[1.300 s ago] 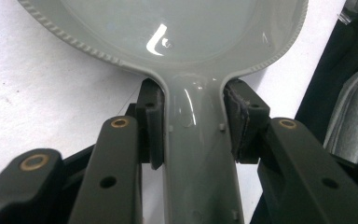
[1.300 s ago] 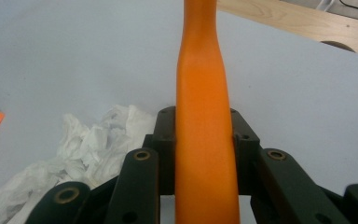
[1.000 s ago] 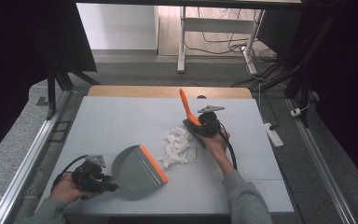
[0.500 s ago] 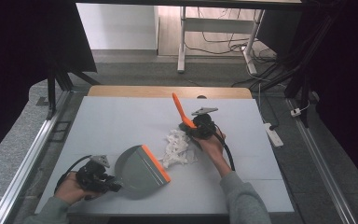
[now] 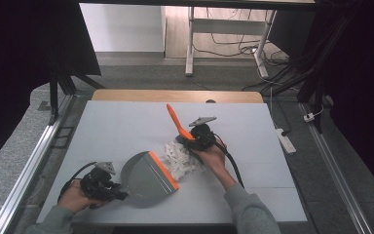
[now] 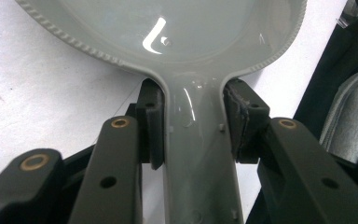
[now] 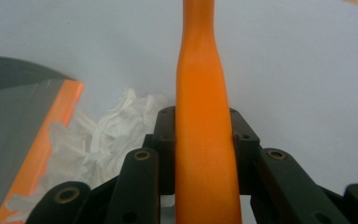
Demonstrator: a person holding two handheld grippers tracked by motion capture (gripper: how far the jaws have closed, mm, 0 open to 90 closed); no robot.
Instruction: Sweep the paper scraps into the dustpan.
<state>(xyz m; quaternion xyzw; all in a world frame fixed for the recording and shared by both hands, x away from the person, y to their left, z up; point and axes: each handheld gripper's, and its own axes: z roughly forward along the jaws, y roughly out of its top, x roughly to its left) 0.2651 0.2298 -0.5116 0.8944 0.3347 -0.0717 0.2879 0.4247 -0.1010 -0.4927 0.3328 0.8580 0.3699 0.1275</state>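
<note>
A grey dustpan (image 5: 143,178) with an orange lip (image 5: 163,170) lies on the white table near the front. My left gripper (image 5: 108,189) is shut on its grey handle (image 6: 199,154). My right gripper (image 5: 198,137) is shut on the orange handle of a brush (image 5: 176,122), which tilts up and to the left; the same orange handle (image 7: 204,130) runs up between its jaws. Crumpled white paper (image 5: 179,157) lies between the brush and the dustpan's lip, touching the lip. The paper (image 7: 116,128) sits next to the orange lip (image 7: 46,140).
A wooden strip (image 5: 175,95) runs along the table's far edge. Metal rails (image 5: 34,161) border the table at left and right. A white power strip (image 5: 285,139) lies on the floor to the right. A desk frame (image 5: 191,39) stands beyond the table.
My right gripper has swept the brush leftward and nearer, pushing the paper against the dustpan's lip. The dustpan has shifted slightly to the right toward the paper.
</note>
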